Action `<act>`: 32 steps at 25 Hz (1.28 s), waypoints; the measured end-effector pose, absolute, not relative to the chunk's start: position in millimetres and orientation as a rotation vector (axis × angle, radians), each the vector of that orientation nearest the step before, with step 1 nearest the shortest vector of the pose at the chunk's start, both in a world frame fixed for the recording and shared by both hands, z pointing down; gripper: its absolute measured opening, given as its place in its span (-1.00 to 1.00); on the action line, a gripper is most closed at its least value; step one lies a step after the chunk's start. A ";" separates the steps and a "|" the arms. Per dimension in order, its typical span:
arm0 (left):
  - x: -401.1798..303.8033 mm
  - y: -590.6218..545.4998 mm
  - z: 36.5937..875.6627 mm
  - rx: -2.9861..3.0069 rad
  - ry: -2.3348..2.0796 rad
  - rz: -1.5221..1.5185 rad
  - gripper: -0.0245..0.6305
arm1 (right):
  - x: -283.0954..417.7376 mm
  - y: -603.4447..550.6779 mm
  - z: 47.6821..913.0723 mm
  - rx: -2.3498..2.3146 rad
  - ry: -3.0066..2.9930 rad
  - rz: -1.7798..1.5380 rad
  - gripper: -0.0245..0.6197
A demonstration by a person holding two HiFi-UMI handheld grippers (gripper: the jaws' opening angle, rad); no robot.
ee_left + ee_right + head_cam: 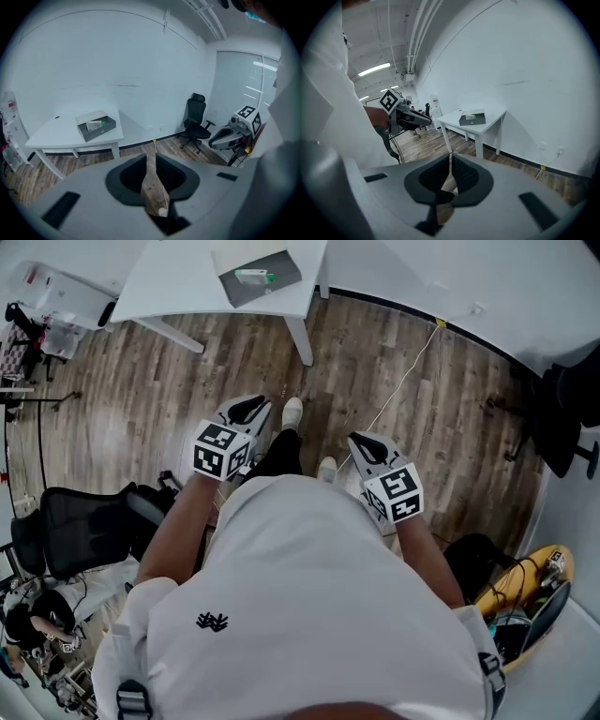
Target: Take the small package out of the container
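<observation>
Hidden: shirt fills the lower head view and covers legs and the floor under it; only two shoe tips poke out.
Hard to tell: yellow-rimmed thing w/ wires at the right edge, cut off, can't say what. Print on pkg too small to read.
Pkg: pkg lies inside the box, partly behind the box wall; white w/ a green patch.
Box: on the table, toward one end; paler flap behind it, lid or not unclear.
L gripper: L gripper has fingers a narrow gap apart, floor seen through the gap, nothing between. Held at waist height, well apart from the table.
R gripper: R gripper has fingers together at the tips bar a hairline slit, nothing held. Also well apart from the table.
Floor: floor is brown wood planks w/ visible grain; thin pale cable runs across it to the wall.
Room: plain white walls, dark skirting at the base; pipes along the ceiling; black chair near the corner.
Table: white, smooth top, slanted legs.
Box mat.: grey, flat, rectangular, open on top.
Grippers mat.: matte grey shells, black ribbed pads; each carries a cube w/ b/w square markers.
Chair mat.: mesh-like back, armrests, wheeled base.
</observation>
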State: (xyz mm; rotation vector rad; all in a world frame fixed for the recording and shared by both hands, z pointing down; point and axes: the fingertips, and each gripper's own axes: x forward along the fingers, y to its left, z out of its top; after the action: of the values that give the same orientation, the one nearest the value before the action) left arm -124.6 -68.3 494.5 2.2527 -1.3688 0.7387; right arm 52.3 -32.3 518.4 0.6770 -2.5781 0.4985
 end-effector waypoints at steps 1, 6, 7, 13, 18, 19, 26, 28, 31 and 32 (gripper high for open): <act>-129.1 -79.2 495.3 2.259 -1.372 0.747 -0.70 | 55.6 -36.4 518.7 0.697 -2.569 0.500 -0.89; -164.0 -142.1 499.6 2.295 -1.383 0.803 -0.67 | 76.9 -65.8 516.5 0.842 -2.511 0.502 -0.89; -172.3 -156.8 499.4 2.302 -1.386 0.813 -0.66 | 80.9 -73.4 516.2 0.874 -2.494 0.507 -0.89; -219.3 -240.1 499.6 2.340 -1.380 0.903 -0.62 | 85.8 -116.7 514.0 1.022 -2.422 0.575 -0.89; -255.4 -304.2 506.3 2.381 -1.343 1.026 -0.57 | 66.6 -146.5 511.4 1.059 -2.389 0.611 -0.89; -261.7 -315.3 508.2 2.390 -1.330 1.054 -0.56 | 62.3 -151.0 511.1 1.065 -2.383 0.618 -0.89; -295.0 -387.8 533.4 2.442 -1.223 1.287 -0.45 | 44.7 -179.8 511.8 1.132 -2.332 0.674 -0.89; -301.4 -402.9 545.9 2.439 -1.179 1.345 -0.44 | 41.4 -184.4 513.9 1.151 -2.310 0.695 -0.89; -310.1 -422.5 563.5 2.443 -1.110 1.425 -0.39 | 36.9 -190.1 516.7 1.184 -2.281 0.718 -0.89; -310.7 -428.2 566.1 2.448 -1.088 1.453 -0.37 | 35.6 -191.7 517.5 1.196 -2.273 0.726 -0.89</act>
State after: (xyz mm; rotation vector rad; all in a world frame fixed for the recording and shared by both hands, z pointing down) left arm -310.7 -428.2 566.1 2.4478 -1.0884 1.4529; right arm 35.6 -191.7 517.5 1.1961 -2.2725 0.7258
